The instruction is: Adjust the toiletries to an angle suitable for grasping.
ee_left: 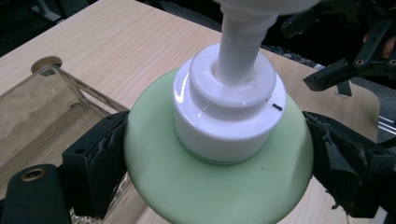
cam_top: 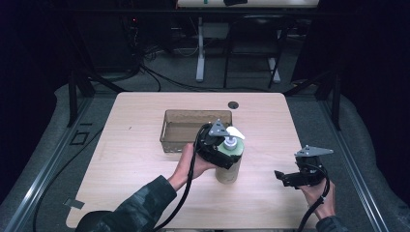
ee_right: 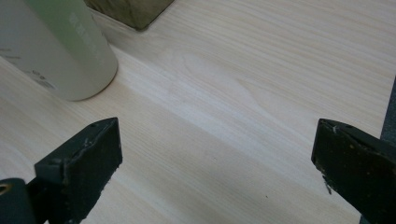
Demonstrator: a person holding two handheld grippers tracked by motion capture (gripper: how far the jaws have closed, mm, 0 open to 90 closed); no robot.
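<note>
On table: one bottle (cam_top: 229, 164), two claws

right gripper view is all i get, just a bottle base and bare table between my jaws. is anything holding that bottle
Observer: Yes. The left gripper is clamped on the pump bottle's green shoulder, one jaw on each side.
Operator: does it have a cap or what
Observer: A white pump head sits on a white collar at the top.
Operator: whats the brown thing in my top corner
Observer: A clear brownish tray, just beyond the bottle.
Operator: how far off is my gripper
Observer: The right gripper is open, well to the bottle's right near the table's front edge, touching nothing.
</note>
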